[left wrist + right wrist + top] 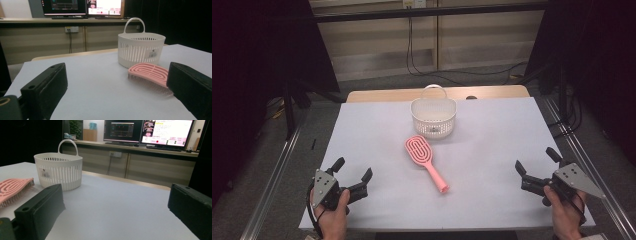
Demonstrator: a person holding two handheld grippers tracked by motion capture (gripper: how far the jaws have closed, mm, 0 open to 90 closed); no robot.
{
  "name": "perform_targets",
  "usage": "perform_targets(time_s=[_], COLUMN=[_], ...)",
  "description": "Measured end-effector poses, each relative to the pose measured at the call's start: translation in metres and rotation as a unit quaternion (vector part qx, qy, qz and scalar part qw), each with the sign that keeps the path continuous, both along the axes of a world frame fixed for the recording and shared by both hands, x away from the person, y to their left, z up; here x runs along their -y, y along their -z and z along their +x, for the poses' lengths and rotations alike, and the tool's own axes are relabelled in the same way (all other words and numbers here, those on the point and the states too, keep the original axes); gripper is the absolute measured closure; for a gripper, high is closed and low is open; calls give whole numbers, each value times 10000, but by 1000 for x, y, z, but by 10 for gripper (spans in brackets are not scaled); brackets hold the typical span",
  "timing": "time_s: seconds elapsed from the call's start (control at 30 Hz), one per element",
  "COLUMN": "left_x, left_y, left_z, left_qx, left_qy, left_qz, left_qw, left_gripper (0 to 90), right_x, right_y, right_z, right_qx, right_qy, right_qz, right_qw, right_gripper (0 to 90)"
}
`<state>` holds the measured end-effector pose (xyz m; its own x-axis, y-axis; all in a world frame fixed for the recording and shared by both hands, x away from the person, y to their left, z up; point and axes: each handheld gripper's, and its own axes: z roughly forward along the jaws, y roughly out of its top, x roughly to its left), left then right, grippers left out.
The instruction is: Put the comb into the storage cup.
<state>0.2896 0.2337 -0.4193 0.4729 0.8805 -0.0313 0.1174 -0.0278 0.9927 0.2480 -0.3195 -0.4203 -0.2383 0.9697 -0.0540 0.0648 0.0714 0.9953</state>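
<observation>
Both grippers sit nearest me at the table's near edge. My left gripper (pixel 353 170) is by the near left corner, jaws spread wide with nothing between them, held in a hand (pixel 332 217). My right gripper (pixel 535 161) is by the near right corner, jaws also wide and empty, its hand (pixel 566 215) at the near edge. I see 2 things on the white table (pixel 492 150): a pink hairbrush (pixel 425 161) and a white slotted basket (pixel 433 116). Hairbrush lies flat around the table's middle, bristles down, head toward the far edge, handle angled to the near right. Basket stands upright just beyond the brush head, toward the far edge, handle loop up; close to the brush, cannot tell if touching. In the left gripper view the hairbrush (pixel 150 73) sits partly behind 1 jaw, basket (pixel 141 51) behind it. In the right gripper view the basket (pixel 58 171) and hairbrush (pixel 13 190) are off to the left. Both grippers are well apart from the brush.
</observation>
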Motion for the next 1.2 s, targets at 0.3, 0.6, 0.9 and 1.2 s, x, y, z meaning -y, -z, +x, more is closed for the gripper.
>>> perform_targets(time_s=[0.3,0.6,0.9,1.2], left_x=[1,8,16,18], left_y=[0,-2,-4,-11], left_z=[1,4,4,9], left_qx=[-42,-118,-230,-352], left_qy=[70,427,701,760], left_qz=[43,116,135,14], left_qw=[10000,9990,9972,9965], left_gripper=[34,47,48,48], right_x=[0,-1,-2,-3], right_y=[1,2,2,3], right_z=[1,1,2,3], right_qx=[-21,-65,-69,-108], right_qy=[-104,-203,-195,-224], right_qz=[32,50,-38,-14], right_qw=[9999,9998,9998,9997], right_gripper=[0,0,0,0])
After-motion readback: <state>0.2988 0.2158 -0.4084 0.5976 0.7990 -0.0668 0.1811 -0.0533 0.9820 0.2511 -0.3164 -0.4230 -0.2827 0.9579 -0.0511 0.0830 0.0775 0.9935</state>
